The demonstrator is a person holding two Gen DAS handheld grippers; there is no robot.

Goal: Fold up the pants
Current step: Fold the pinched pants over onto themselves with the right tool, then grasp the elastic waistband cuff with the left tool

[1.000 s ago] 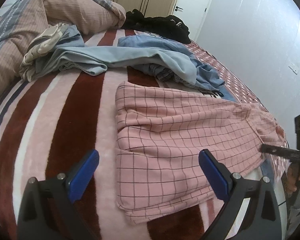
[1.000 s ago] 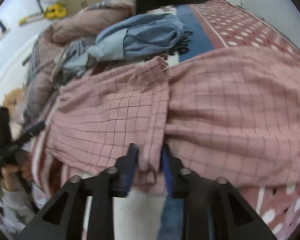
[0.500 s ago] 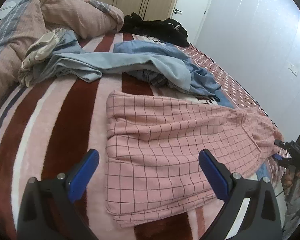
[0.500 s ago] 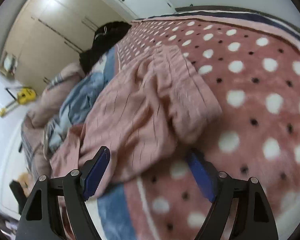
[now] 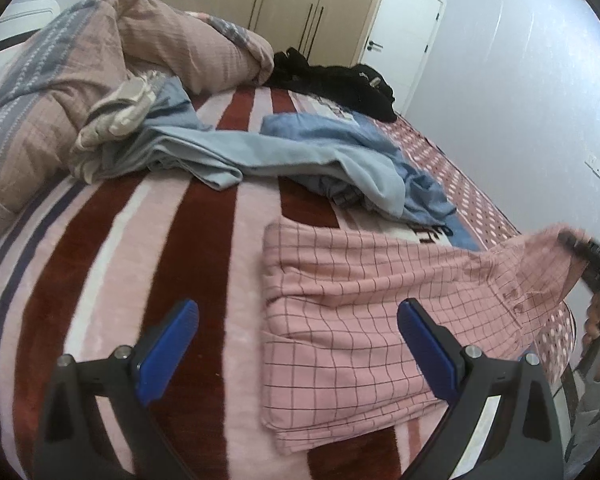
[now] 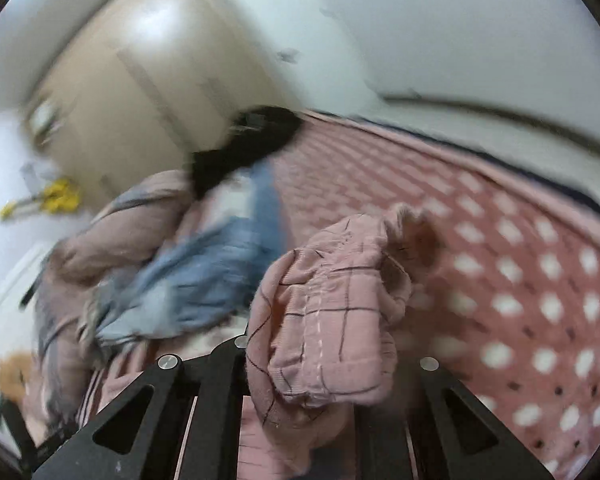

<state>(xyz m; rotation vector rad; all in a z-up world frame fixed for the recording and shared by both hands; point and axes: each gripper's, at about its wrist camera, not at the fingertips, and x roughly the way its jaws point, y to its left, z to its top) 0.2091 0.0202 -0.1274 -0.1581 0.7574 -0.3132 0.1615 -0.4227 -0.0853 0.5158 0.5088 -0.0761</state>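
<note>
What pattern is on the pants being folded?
Pink with a thin dark grid check on the pants, clearest in the left wrist view.

The bed (image 5: 112, 248) has a stripy blanket, with pink checked pants (image 5: 360, 308) at four o'clock and blue clothes (image 5: 300, 152) at twelve.

The left gripper (image 5: 298, 344) is held above the bed with its blue-padded fingers (image 5: 168, 344) spread wide apart, nothing being gripped between them, and it is angled downward. The right gripper (image 6: 320, 368) is seen closed, a bunched fold of the pink checked pants (image 6: 324, 320) being clamped between its jaws and raised off the bedding. In the left wrist view the right gripper (image 5: 580, 246) is seen at the far right edge, held by a hand (image 5: 598, 320) wrapped around its handle.
</note>
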